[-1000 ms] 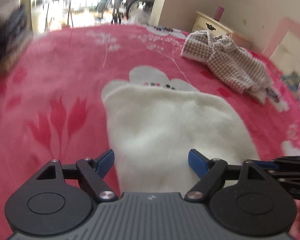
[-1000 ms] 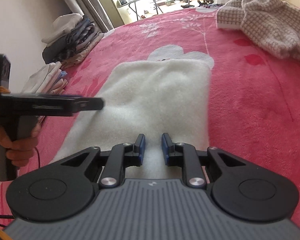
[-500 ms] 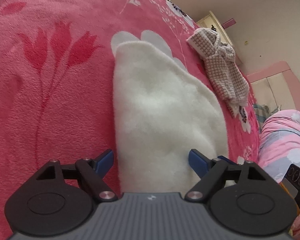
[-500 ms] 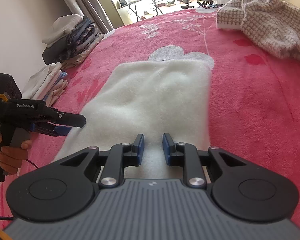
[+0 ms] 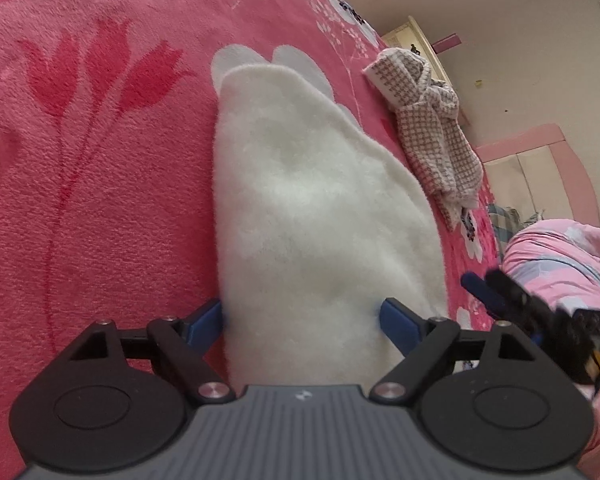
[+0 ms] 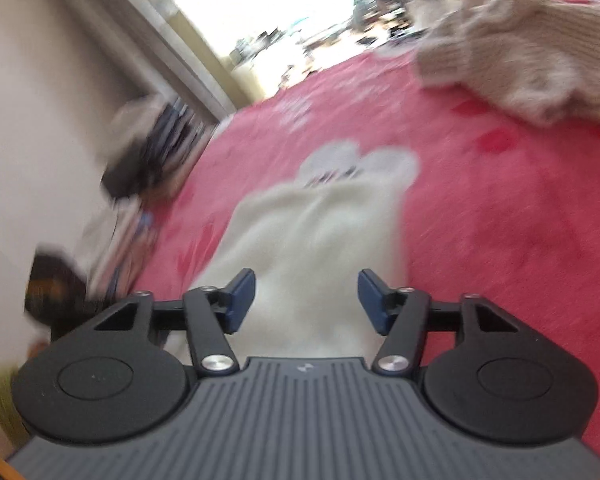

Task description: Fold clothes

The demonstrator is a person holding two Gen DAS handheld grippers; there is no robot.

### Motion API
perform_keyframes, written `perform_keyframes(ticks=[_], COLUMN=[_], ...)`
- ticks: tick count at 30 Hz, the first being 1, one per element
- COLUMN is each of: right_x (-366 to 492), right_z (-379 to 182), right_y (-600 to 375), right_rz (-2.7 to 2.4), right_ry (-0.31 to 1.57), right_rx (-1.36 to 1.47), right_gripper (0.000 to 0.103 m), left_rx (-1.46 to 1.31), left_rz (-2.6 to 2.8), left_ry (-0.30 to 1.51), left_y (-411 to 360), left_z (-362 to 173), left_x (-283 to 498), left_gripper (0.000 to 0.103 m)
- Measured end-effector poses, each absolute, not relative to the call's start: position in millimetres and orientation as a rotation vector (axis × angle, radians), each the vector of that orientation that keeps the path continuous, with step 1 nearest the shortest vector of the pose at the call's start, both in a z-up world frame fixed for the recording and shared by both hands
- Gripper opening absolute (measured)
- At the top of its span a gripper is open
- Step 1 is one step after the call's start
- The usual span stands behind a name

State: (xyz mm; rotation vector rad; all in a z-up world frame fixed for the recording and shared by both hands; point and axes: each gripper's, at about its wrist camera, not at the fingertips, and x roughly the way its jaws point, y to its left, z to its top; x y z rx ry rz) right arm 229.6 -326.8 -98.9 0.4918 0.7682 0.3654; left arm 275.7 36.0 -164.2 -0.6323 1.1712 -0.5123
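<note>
White fleece garment [image 5: 316,208] flat on pink blanket [image 5: 80,160], both tongs spread

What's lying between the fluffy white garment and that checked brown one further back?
Only bare pink blanket. The left wrist view shows the white garment and checked garment lying apart, nothing between them.

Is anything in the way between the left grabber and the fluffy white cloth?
Nothing visible. The left gripper is open right at the near end of the white fleece garment, one finger at each side. The checked garment lies off to the side on the red blanket, apart from it.
</note>
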Motion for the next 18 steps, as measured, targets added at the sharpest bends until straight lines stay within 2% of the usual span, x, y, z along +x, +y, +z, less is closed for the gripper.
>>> perform_keyframes(ticks=[4, 10, 15, 18], right_x=[246.9, 273.9, 297.1, 320.8], right_z=[-122.5, -162.3, -193.8, -194.8], right_y=[-359.8, -362.1, -362.8, -347.8], right_rz=[0.32, 0.388, 0.447, 0.517], right_ry=[0.847, 0.936, 1.008, 1.033], right_rx=[0.69, 0.813, 0.908, 0.877], right_gripper=[0.067, 0.072, 0.083, 0.087], left_rx=[-0.644, -0.659, -0.662, -0.681], left_rz=[-0.541, -0.579, -0.61, -0.621], left_ry=[1.174, 1.178, 1.183, 1.196], left_y=[33.7, 33.0, 29.7, 30.9], left_z=[-169.5, -175.7, -181.1, -183.7], left_x=[277.8, 280.0, 284.5, 285.3], left_gripper=[0.088, 0.089, 0.09, 0.091])
